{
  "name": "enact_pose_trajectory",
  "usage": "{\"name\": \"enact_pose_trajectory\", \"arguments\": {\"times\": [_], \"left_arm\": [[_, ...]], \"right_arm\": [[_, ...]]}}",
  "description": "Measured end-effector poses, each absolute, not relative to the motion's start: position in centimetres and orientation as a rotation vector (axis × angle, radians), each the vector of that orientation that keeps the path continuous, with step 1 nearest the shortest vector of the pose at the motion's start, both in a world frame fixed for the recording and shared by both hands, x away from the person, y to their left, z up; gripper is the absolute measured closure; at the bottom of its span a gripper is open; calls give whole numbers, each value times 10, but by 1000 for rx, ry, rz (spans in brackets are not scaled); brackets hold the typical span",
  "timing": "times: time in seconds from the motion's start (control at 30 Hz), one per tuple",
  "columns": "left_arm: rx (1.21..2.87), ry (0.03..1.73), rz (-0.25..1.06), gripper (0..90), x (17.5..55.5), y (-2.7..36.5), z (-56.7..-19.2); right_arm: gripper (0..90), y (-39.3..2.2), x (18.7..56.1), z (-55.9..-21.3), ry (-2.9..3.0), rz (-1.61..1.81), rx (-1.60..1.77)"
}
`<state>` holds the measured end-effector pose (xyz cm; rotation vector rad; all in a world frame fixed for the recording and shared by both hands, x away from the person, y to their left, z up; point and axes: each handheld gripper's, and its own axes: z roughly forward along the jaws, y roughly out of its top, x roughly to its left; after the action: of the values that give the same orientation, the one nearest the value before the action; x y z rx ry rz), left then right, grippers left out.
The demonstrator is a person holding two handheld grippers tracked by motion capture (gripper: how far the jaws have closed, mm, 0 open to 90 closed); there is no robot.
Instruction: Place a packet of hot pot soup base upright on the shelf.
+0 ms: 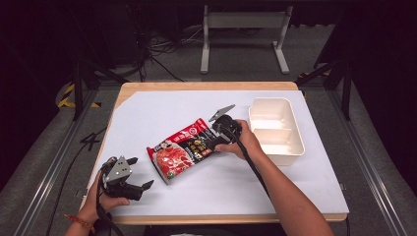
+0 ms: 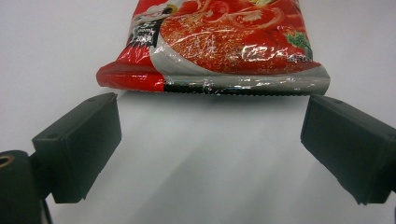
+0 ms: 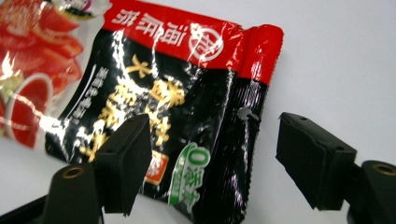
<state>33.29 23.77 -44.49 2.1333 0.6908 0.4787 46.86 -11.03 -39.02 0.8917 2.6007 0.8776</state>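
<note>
A red and black food pouch lies flat near the middle of the white table cover. My right gripper hovers at the pouch's black end, next to the tray, with its jaws open. In the right gripper view one jaw is over the printed face of the pouch and the other is past its sealed edge, over bare white; my right gripper presses on nothing. My left gripper rests near the front left edge, open and holding nothing. In the left gripper view the pouch's red end lies just beyond my left gripper.
A white two-compartment tray stands to the right of the pouch, with nothing in it. The white cover leaves a wooden table edge showing at the front and back. A grey metal frame stands on the floor beyond the table.
</note>
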Motion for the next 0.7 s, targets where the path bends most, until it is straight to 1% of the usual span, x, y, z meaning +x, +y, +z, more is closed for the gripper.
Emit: {"name": "enact_pose_trajectory", "arguments": {"times": [0.13,0.33,0.57,0.7], "left_arm": [[2140,686,479,61,333,237,-445],[2127,680,474,57,332,238,-445],[2127,668,460,57,333,238,-445],[2129,668,454,58,333,237,-445]], "right_arm": [[267,-105,480,-398,2617,838,930],[256,-99,487,-410,2652,803,982],[232,-100,495,-421,2693,866,1110],[244,-101,499,-425,2741,897,1157]]}}
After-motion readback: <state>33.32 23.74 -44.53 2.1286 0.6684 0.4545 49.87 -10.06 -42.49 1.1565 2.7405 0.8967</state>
